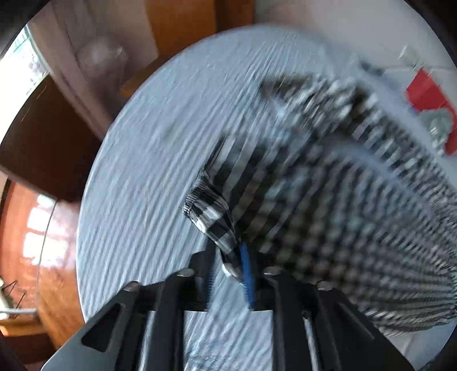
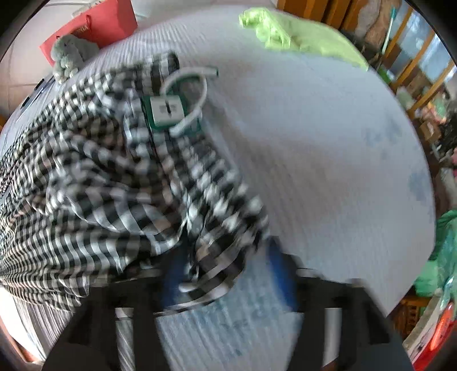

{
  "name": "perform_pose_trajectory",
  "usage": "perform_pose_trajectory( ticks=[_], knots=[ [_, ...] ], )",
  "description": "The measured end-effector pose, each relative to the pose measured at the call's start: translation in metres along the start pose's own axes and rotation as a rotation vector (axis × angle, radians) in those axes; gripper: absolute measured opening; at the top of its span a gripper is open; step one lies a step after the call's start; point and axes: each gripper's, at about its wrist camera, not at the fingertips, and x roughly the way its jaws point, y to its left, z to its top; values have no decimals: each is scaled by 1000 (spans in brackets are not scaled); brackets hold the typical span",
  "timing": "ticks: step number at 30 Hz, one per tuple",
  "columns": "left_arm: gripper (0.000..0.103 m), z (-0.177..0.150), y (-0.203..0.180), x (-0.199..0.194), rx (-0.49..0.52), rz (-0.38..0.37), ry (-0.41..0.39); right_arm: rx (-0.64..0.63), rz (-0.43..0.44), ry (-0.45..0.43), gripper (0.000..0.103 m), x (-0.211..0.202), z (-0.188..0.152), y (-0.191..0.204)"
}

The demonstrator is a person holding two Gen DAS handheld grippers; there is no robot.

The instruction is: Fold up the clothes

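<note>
A black-and-white checked garment (image 1: 328,199) hangs over a pale blue ribbed bed sheet (image 1: 148,148). My left gripper (image 1: 228,268) is shut on a bunched corner of it, pinched between the blue pads (image 1: 247,271). In the right wrist view the same garment (image 2: 94,177) spreads to the left. My right gripper (image 2: 225,274) has its blue pads (image 2: 281,274) set apart with a fold of the fabric lying between them. A green-and-white collar tag with a loop (image 2: 171,111) shows on the garment. Both views are motion-blurred.
A lime green cloth (image 2: 288,34) lies at the far side of the bed. A red bag (image 2: 94,25) and a grey plush toy (image 2: 71,54) sit at the far left. Wooden furniture (image 1: 177,28) and a polished wooden floor (image 1: 34,245) surround the bed.
</note>
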Motion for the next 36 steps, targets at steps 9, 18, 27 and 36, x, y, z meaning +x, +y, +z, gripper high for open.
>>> perform_pose_trajectory(
  ticks=[9,18,27,36],
  knots=[
    [58,104,-31,21,-17,-96,-94,-72,0,-140,87,-34,90,23],
    [58,126,-33,79,-74,-94,-29,-45,74,-82,96,23,155,63],
    [20,129,-49,108,3,-83,-19,-112,71,25,46,66,167,85],
    [21,186,-52,90,138,155,-147,-89,-9,-125,21,37,198,76]
  ],
)
